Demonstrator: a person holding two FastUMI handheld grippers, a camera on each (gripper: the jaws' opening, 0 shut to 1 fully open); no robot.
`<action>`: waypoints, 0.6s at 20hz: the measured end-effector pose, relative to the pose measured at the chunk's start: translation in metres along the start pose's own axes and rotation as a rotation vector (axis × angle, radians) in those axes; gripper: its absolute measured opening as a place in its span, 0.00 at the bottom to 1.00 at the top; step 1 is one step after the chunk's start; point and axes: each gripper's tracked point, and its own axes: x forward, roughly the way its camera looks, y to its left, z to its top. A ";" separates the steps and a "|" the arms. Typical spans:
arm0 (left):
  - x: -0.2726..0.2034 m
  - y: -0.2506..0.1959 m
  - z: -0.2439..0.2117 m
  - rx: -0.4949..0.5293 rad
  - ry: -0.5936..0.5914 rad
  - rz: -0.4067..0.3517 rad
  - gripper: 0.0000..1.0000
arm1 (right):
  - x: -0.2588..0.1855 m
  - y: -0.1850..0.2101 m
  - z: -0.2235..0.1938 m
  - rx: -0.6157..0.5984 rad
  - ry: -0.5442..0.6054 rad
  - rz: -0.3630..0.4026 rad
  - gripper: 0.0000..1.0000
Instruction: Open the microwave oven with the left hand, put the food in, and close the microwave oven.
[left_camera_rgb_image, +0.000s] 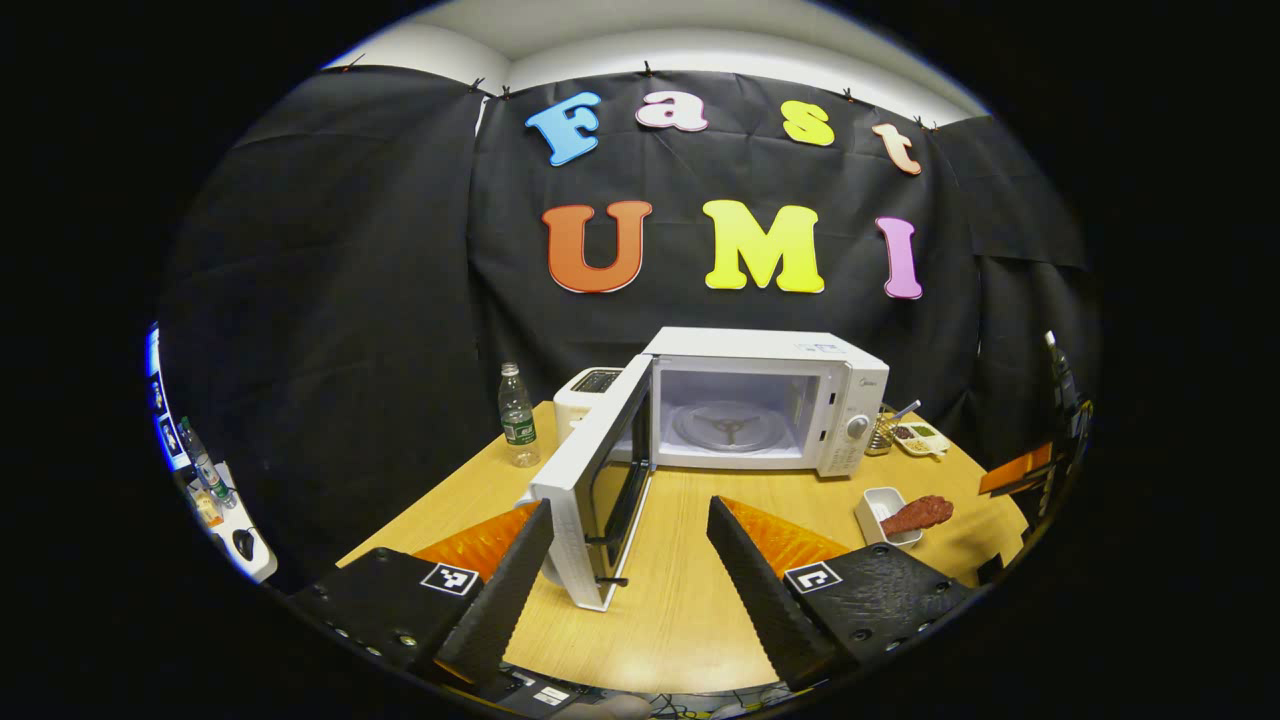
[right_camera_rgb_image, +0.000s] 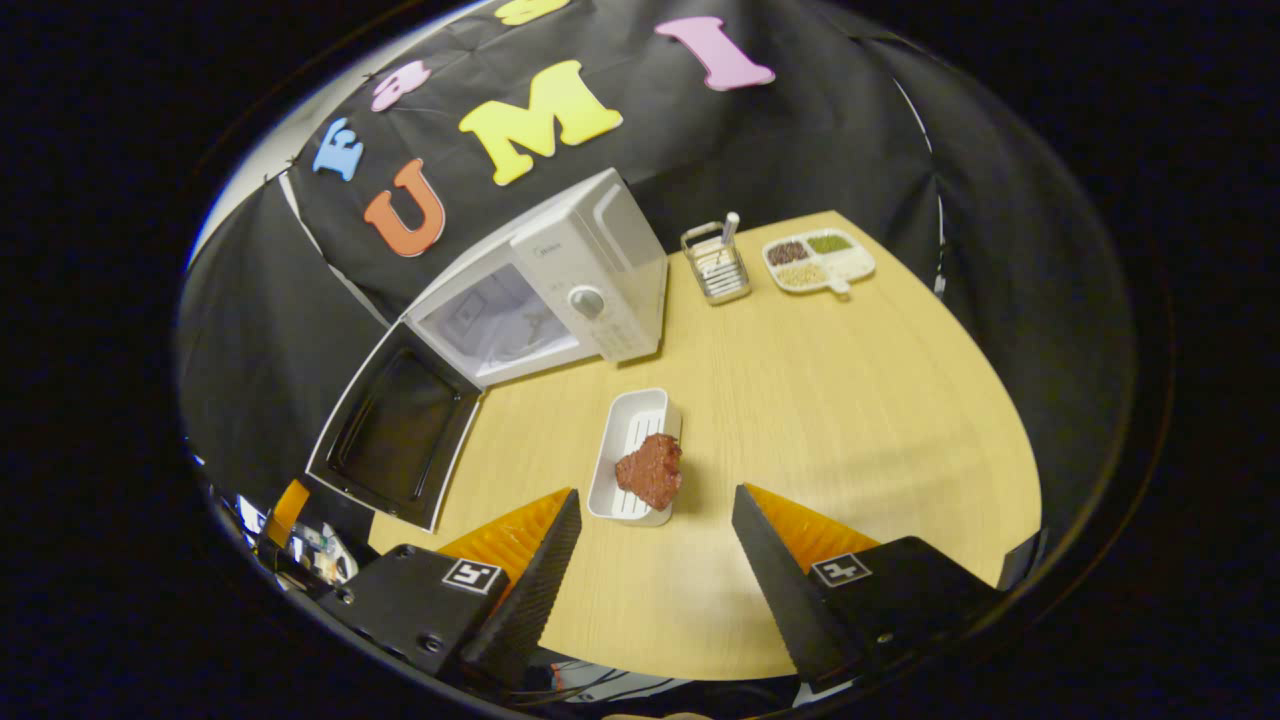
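A white microwave stands at the back of the wooden table with its door swung wide open to the left. Its glass turntable is bare. The food, a reddish-brown chunk, rests on the rim of a small white tray in front of the microwave's control panel. My left gripper is open, just short of the door's outer edge. In the right gripper view my right gripper is open, hovering close in front of the tray and food.
A clear water bottle and a white toaster stand left of the microwave. Behind it on the right are a metal utensil holder and a divided dish of grains. The table edge curves close on the right.
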 end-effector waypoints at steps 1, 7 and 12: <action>0.001 -0.007 0.006 0.007 0.003 0.006 0.95 | 0.012 -0.002 -0.001 0.031 0.025 0.035 0.87; 0.007 -0.047 0.024 0.055 0.043 0.060 0.95 | 0.067 -0.007 -0.002 0.157 0.190 0.179 0.79; 0.015 -0.088 0.023 0.049 0.068 0.064 0.95 | 0.083 0.004 -0.010 0.190 0.289 0.254 0.69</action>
